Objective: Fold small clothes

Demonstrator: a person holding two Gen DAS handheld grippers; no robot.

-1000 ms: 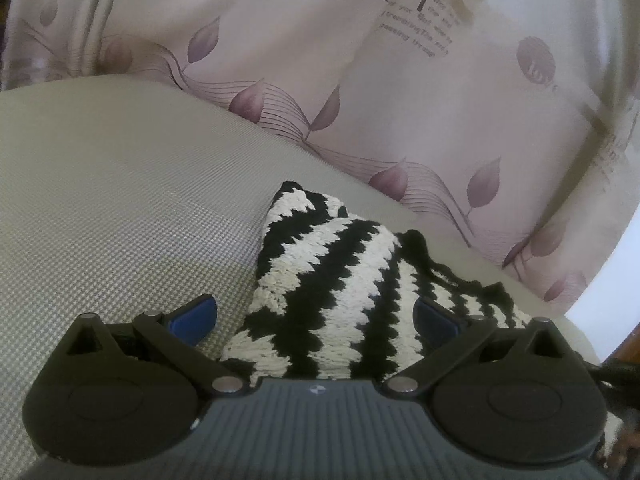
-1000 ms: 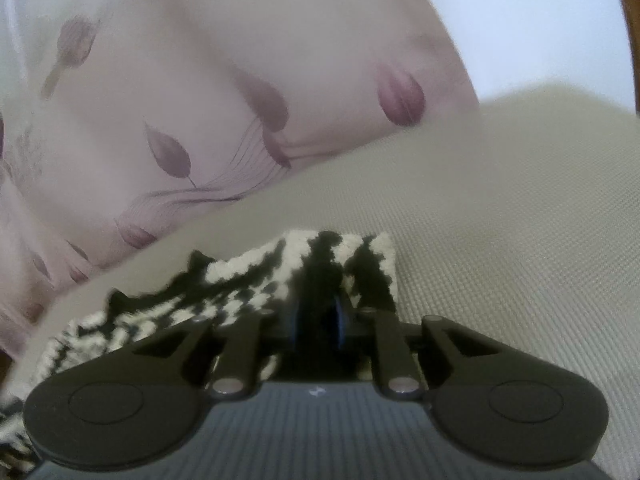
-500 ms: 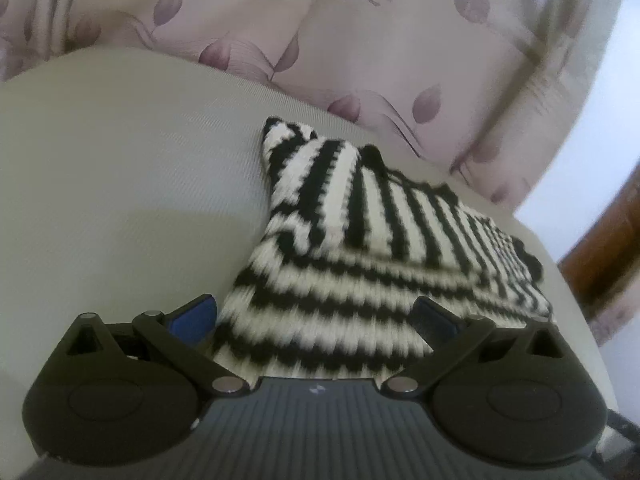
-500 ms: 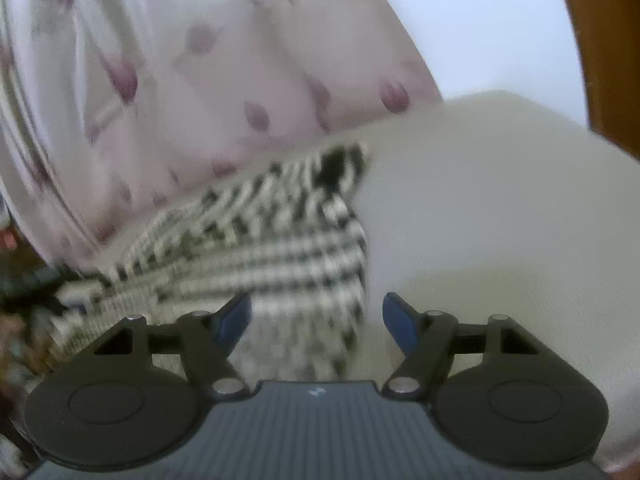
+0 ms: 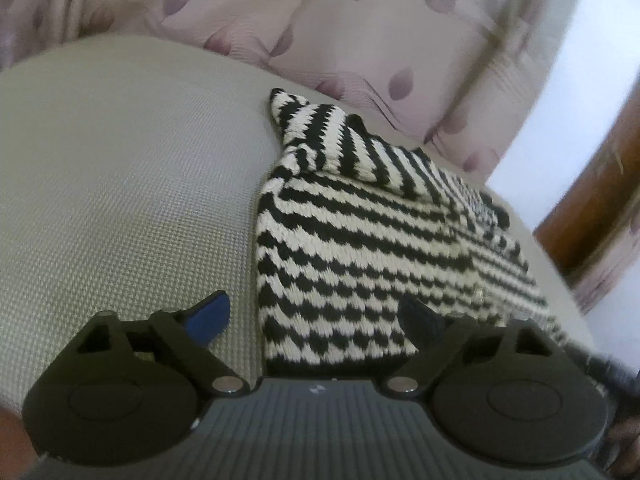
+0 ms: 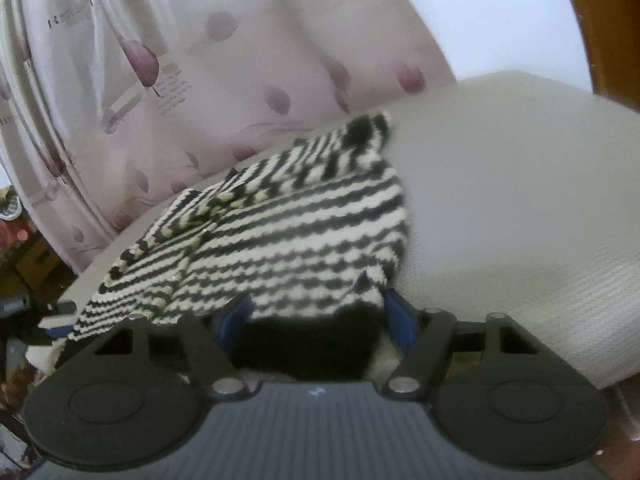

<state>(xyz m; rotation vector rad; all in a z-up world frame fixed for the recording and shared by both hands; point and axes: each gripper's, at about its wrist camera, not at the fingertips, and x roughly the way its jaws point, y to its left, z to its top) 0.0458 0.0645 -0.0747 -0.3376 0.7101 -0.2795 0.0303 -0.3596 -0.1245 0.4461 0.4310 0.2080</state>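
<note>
striped knit [image 5: 360, 248] between both tongs' parted jaws

The left tool [image 5: 316, 316] filled the lower part of the left wrist frame: a dark grey ribbed housing at bottom centre with a small white mark near its top edge. On either side sat a black round disc with a shallow circular recess. From each disc a black angled link with a triangular cut-out reached inward, pinned by a silver round screw. The fingers [image 5: 210, 314] carried blue pads. The right tool [image 6: 316, 316] looked the same in the lower part of its frame: grey ribbed body, black discs, silver screws, blue pads [image 6: 400, 316].
</note>
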